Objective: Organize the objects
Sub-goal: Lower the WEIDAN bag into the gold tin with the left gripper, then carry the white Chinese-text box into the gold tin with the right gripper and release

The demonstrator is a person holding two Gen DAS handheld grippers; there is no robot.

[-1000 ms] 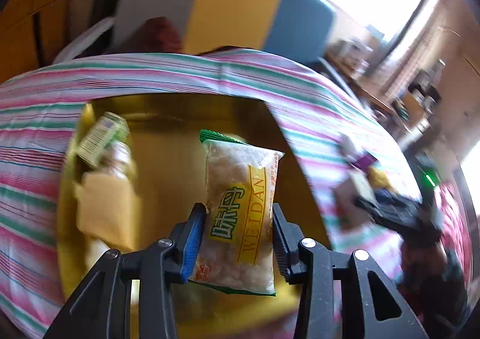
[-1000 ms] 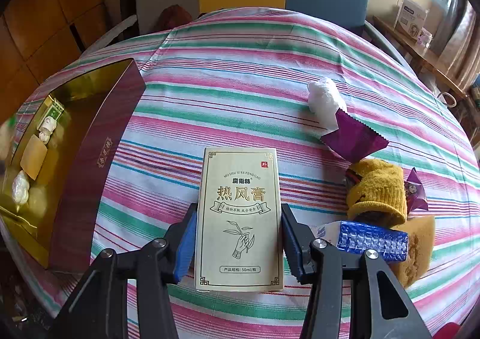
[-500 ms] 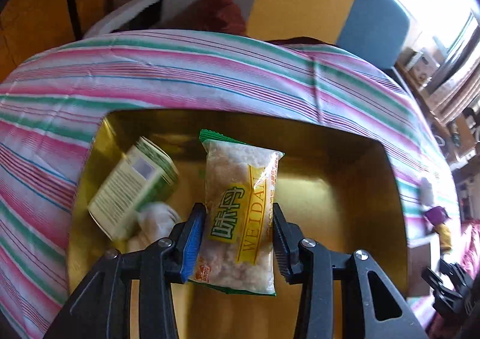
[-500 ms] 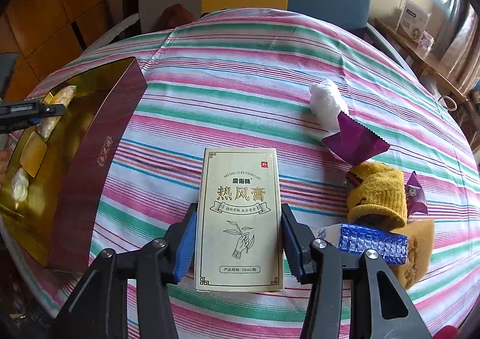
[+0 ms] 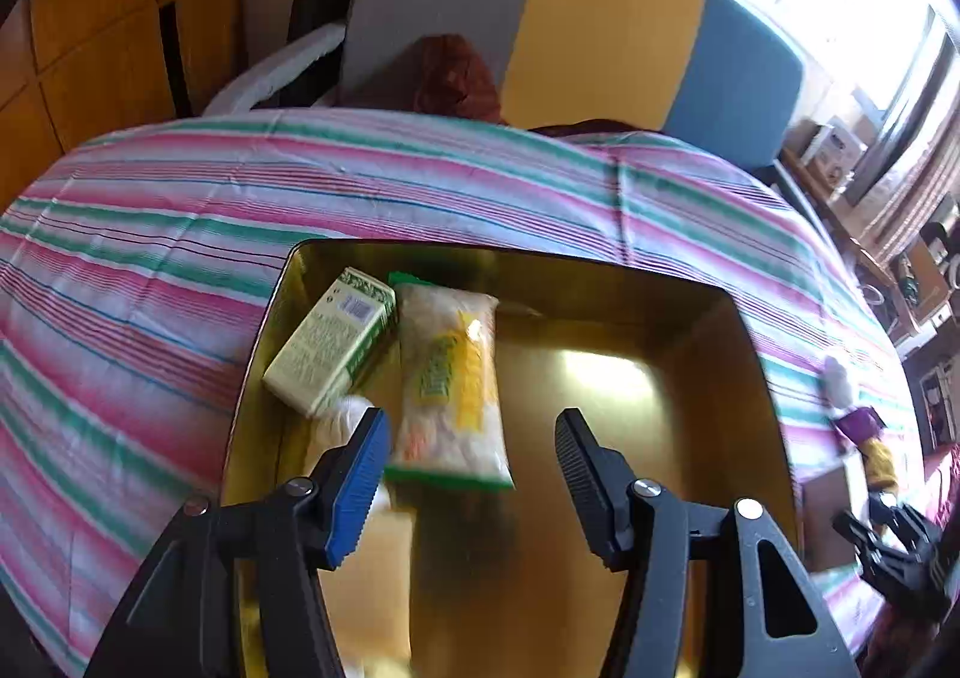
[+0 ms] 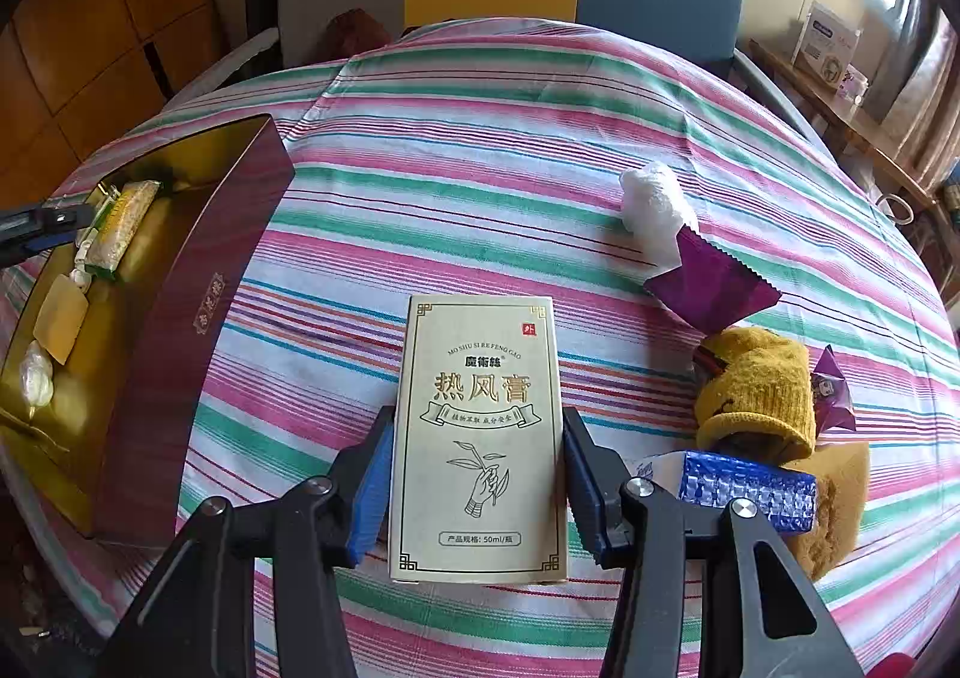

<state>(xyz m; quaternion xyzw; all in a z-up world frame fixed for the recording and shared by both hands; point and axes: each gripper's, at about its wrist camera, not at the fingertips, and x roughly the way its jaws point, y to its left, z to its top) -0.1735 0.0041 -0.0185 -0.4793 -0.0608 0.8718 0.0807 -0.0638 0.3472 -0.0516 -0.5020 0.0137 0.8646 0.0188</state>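
My left gripper [image 5: 471, 453] is open above the gold-lined box [image 5: 690, 330]. The yellow snack packet [image 5: 450, 378] lies free in the box, just beyond the fingertips, next to a green and cream carton [image 5: 330, 345]. My right gripper [image 6: 477, 474] is shut on a cream medicine box [image 6: 480, 432] with gold print, held above the striped tablecloth. In the right wrist view the box, with its maroon outer wall [image 6: 198, 318], stands at the left with the snack packet [image 6: 123, 225] inside.
On the right of the table lie a white wad [image 6: 651, 204], a purple wrapper [image 6: 711, 288], a mustard knit item [image 6: 756, 390], a blue foil pack [image 6: 744, 489] and a sponge [image 6: 831, 504]. A yellow pad [image 6: 60, 318] lies in the box. Chairs stand behind the table.
My left gripper has opened and let go of the snack packet, which now lies in the box. The right gripper has stayed still, holding the medicine box.
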